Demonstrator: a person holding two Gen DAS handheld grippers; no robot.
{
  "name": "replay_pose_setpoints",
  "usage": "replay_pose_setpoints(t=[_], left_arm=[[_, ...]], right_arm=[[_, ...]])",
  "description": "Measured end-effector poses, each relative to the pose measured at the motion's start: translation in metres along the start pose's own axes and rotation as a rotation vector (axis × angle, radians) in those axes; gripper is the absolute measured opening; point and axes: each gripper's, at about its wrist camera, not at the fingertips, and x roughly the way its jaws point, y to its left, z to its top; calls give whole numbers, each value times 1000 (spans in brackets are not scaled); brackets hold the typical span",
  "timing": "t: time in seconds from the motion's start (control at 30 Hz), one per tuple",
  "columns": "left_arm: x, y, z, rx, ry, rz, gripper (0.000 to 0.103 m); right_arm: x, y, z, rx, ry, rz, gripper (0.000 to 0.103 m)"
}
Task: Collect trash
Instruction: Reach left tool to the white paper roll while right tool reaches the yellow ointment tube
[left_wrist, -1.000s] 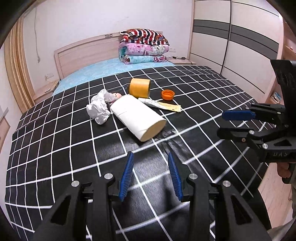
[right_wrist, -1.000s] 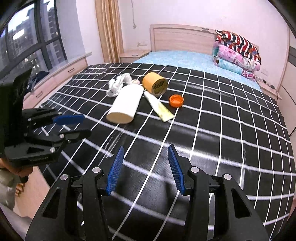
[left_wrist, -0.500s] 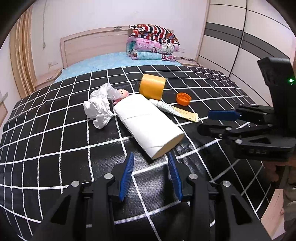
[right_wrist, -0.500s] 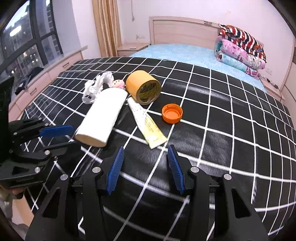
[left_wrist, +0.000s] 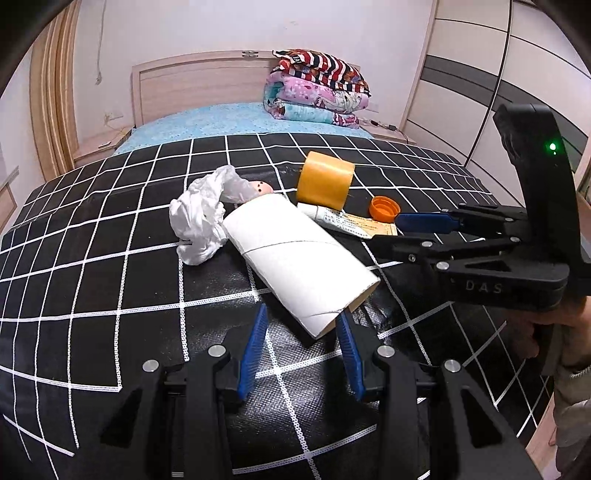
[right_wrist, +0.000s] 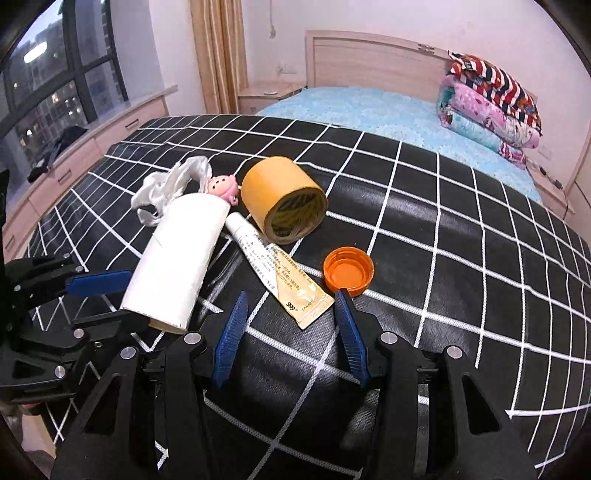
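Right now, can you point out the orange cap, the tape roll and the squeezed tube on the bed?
orange cap (right_wrist: 348, 272), right wrist view, its hollow inside.
tape roll (right_wrist: 284, 199), right wrist view, its yellow outer side.
tube (right_wrist: 280, 267), right wrist view, its printed middle.

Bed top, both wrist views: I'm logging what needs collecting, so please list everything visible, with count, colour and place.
Cardboard tube: one, white, mid-sheet, near end between the left fingers.
Crumpled tissue: one, white, touching the tube's far end.
Small toy: one, pink, at the tube's far end.
Tape roll: one, yellow-brown, on its side.
Squeezed tube: one, white and yellow, flat.
Bottle cap: one, orange, open side up.
Checked sheet: one, black and white.
Folded quilts: stack, multicoloured, by the headboard.
Left gripper: open.
Right gripper: open.
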Motion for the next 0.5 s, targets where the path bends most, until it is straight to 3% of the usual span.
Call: replay_pose_setpoints(t=[0.13,0.27,0.5], left_arm=[[-2,4,0,-16,-7,7,31],[-4,8,0,-20,-14,17,17],[-13,17,-2,-41,-36,39,13]], right_arm=[[3,0,4,-20,2,-3,49],[1,1,2,-17,3,6,49],[-1,8,6,-46,-12,36,49]])
